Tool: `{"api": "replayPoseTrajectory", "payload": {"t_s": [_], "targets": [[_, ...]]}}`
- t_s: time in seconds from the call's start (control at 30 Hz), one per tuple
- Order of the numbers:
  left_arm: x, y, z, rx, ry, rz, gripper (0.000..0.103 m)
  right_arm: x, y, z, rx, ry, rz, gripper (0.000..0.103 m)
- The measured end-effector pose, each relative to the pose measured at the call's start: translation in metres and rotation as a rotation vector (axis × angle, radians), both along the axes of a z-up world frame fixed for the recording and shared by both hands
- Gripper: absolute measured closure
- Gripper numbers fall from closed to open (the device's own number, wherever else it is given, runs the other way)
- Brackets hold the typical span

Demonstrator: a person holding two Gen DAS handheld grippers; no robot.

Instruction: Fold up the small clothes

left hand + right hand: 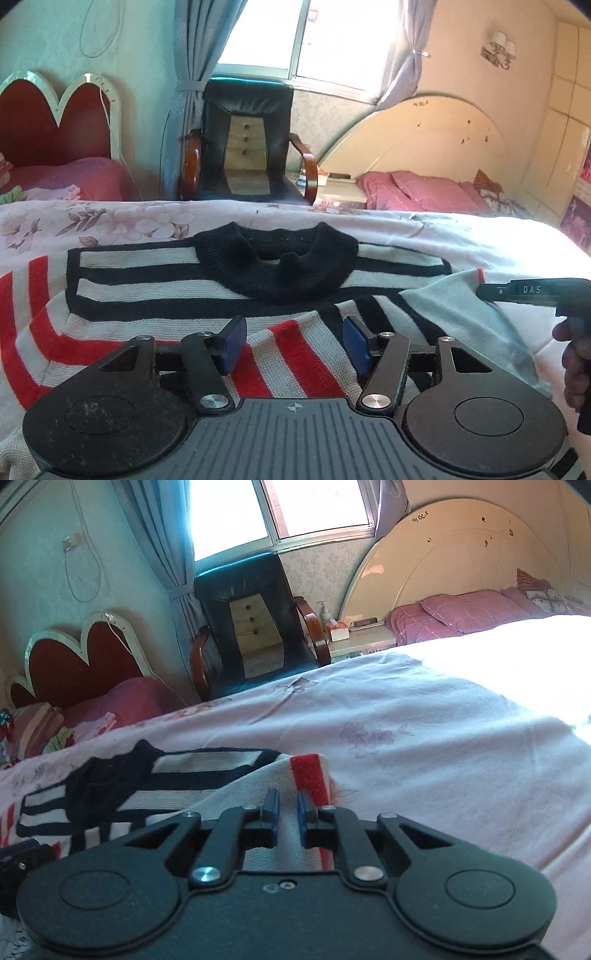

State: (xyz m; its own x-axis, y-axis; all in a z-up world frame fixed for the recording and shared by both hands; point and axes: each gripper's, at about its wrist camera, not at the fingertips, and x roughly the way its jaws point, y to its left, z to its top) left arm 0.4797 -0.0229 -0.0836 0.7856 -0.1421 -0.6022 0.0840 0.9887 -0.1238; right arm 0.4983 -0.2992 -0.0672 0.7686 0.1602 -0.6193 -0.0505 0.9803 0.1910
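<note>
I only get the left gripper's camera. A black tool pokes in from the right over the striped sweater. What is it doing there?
Observer: That is the right gripper. Its blue pads are closed on a pale sleeve of the sweater.
Visitor: Does that sleeve have a coloured end?
Observer: Yes, a red cuff, just ahead of the fingertips.
Visitor: What lies past the cuff?
Observer: Bare pink flowered bedsheet, brightly sunlit further right.
</note>
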Motion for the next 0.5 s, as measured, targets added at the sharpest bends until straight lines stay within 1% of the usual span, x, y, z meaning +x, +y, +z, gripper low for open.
{"api": "replayPoseTrajectory", "payload": {"t_s": [0.03, 0.07, 0.17, 0.2, 0.23, 0.3, 0.33, 0.37, 0.4, 0.43, 0.47, 0.5], "targets": [[0.003, 0.0, -0.004, 0.009, 0.023, -0.002, 0.045, 0.003, 0.001, -0.006, -0.035, 0.019, -0.007, 0.1], [0.004, 0.002, -0.01, 0.01, 0.047, -0.007, 0.045, 0.002, -0.003, -0.01, -0.029, 0.011, -0.008, 0.101], [-0.006, 0.012, -0.018, 0.031, 0.024, -0.031, 0.045, -0.002, -0.006, -0.011, -0.05, 0.005, -0.007, 0.101], [-0.01, 0.016, -0.017, 0.036, 0.02, -0.031, 0.045, -0.003, -0.006, -0.01, -0.082, 0.005, -0.019, 0.087], [-0.014, 0.021, -0.016, 0.039, 0.018, -0.024, 0.045, -0.004, -0.007, -0.011, -0.114, 0.009, -0.041, 0.082], [-0.02, 0.029, -0.015, 0.061, 0.015, -0.01, 0.045, -0.007, -0.014, -0.01, -0.097, 0.017, -0.044, 0.082], [-0.023, 0.032, -0.013, 0.077, 0.014, -0.002, 0.045, -0.01, -0.014, -0.005, -0.107, 0.019, -0.045, 0.082], [-0.028, 0.036, -0.01, 0.097, 0.008, 0.021, 0.045, -0.015, -0.014, 0.0, -0.118, 0.003, -0.042, 0.083], [-0.035, 0.043, -0.006, 0.112, -0.001, 0.055, 0.04, -0.022, -0.014, 0.004, -0.112, -0.017, -0.034, 0.083], [-0.046, 0.056, -0.002, 0.101, -0.019, 0.086, 0.029, -0.031, -0.015, 0.01, -0.087, -0.035, -0.021, 0.083], [-0.06, 0.07, 0.002, 0.07, -0.04, 0.121, 0.026, -0.041, -0.015, 0.015, -0.071, -0.052, -0.009, 0.083], [-0.077, 0.09, 0.005, 0.024, -0.058, 0.168, 0.026, -0.052, -0.015, 0.018, -0.061, -0.068, 0.003, 0.082]]}}
